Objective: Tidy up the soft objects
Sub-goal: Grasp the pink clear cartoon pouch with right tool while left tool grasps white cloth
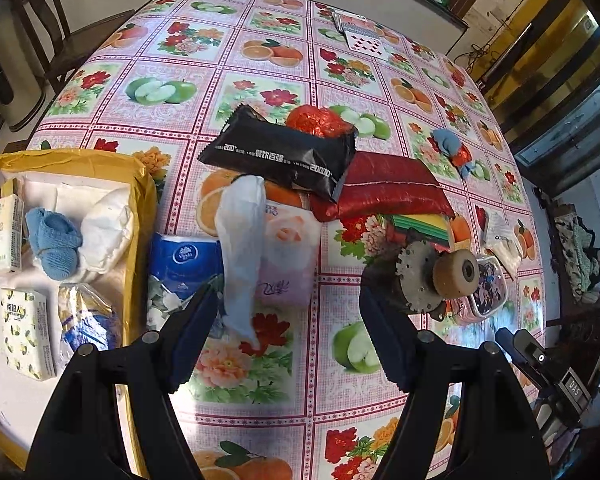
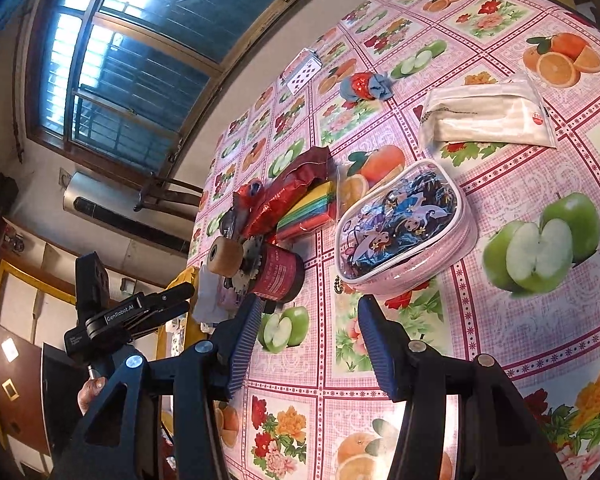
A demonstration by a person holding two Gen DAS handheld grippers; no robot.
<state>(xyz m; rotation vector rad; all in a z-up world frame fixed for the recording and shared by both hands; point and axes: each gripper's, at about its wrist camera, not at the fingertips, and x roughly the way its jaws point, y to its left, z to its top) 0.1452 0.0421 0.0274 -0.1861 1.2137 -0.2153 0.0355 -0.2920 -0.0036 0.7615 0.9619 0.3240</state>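
Observation:
My left gripper [image 1: 288, 304] is open and low over the table. A thin white plastic bag [image 1: 240, 248] lies just inside its left finger, draped over a blue tissue pack [image 1: 184, 256] and a pink tissue pack [image 1: 288, 256]. Beyond them are a black packet [image 1: 280, 152], crumpled red foil [image 1: 316, 120] and a red pouch [image 1: 384, 192]. The yellow-taped box [image 1: 140, 184] at left holds a blue knitted sock [image 1: 54, 242], a white cloth [image 1: 108, 232] and tissue packs [image 1: 4, 236]. My right gripper [image 2: 310, 312] is open and empty, just short of a pink cartoon pouch [image 2: 404, 232].
A red can topped with a gear and wheel [image 2: 276, 272] stands left of the pouch. Nearby lie a stack of coloured sheets [image 2: 312, 212], a white sealed packet [image 2: 488, 116], a blue and red cloth bundle [image 2: 364, 84] and playing cards [image 2: 302, 70]. Chairs stand beyond the far table edge.

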